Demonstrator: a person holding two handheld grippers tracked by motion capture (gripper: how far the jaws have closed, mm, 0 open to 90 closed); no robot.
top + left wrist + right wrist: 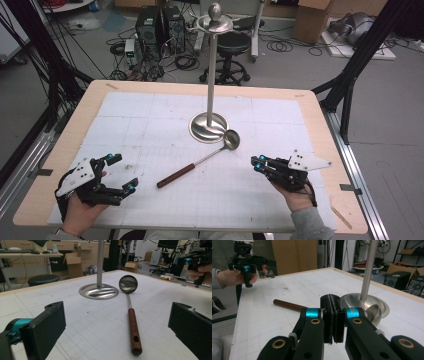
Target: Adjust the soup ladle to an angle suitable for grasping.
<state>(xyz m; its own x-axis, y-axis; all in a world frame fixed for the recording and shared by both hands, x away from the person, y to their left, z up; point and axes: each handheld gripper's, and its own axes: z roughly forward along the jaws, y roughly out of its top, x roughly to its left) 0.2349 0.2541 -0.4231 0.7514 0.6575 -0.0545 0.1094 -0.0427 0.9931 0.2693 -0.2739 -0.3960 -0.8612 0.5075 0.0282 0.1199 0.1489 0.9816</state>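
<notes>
Ladle [200,161] flat on the surface [150,115], between the two grippers and touched by neither. Bowl [231,139] just beside the base [208,127] of the stand [212,75], apparently touching its rim; brown handle [176,175] pointing back toward the near edge. Seen again in the left gripper view as ladle [130,307] running from bowl at the base [98,291] to handle end near the camera.

Left gripper [121,172] low over the surface at the near left, jaws wide apart, nothing between them; in its own view, pads [48,325] framing the handle from a distance, well short of it. Right gripper [258,164] at the near right, jaws pressed together on nothing; in its own view [333,317], pads face to face, with handle [287,305] and bowl [373,312] lying beyond them. Left gripper also visible far off in that view [258,263], right gripper far off in the left gripper view [190,260].

Judged stage: the very start. Ladle not yet grasped, lifted or moved; top ring of the stand [214,22] bare, nothing hanging from it. Likely remaining: opening of the right jaws or advance of the left, a grip on the handle, a lift, and presumably hanging on the stand, though the intended end cannot be read from these views with certainty.
</notes>
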